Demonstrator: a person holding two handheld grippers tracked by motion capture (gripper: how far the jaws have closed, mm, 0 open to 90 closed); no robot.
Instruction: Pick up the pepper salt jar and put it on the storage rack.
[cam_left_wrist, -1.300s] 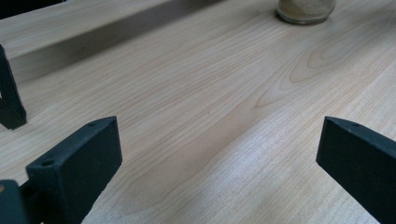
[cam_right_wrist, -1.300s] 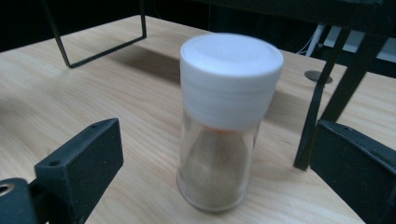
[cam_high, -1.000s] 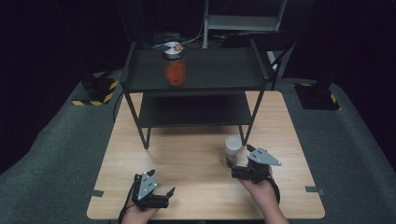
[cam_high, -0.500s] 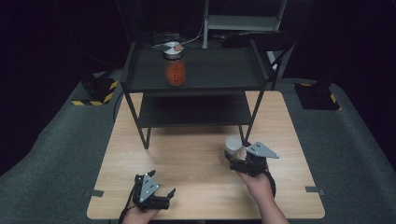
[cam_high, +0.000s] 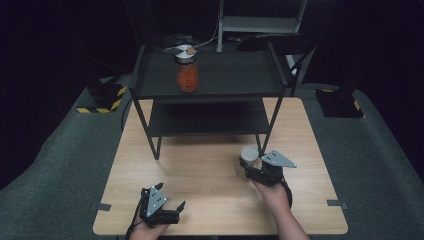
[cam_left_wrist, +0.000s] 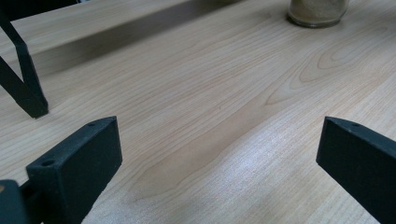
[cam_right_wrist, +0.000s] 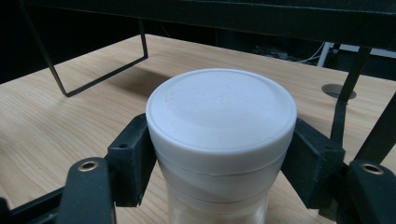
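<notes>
Right gripper (cam_high: 251, 169) clamped on the white-lidded jar (cam_high: 248, 160), standing on the table (cam_high: 200, 170) just in front of the shelf (cam_high: 210, 75); jaws just closed in on it. From the right gripper view, both pads pressed against the jar (cam_right_wrist: 221, 140) under its lid, a detail too small from above. Left gripper (cam_high: 170, 212) parked near the front edge, well apart from the jar; jaws wide apart over bare wood in its own view, with just the jar's base (cam_left_wrist: 319, 11) cut off at the top. Up on the shelf, a red jar (cam_high: 187, 70), seen from the high view; contents hard to make out.
</notes>
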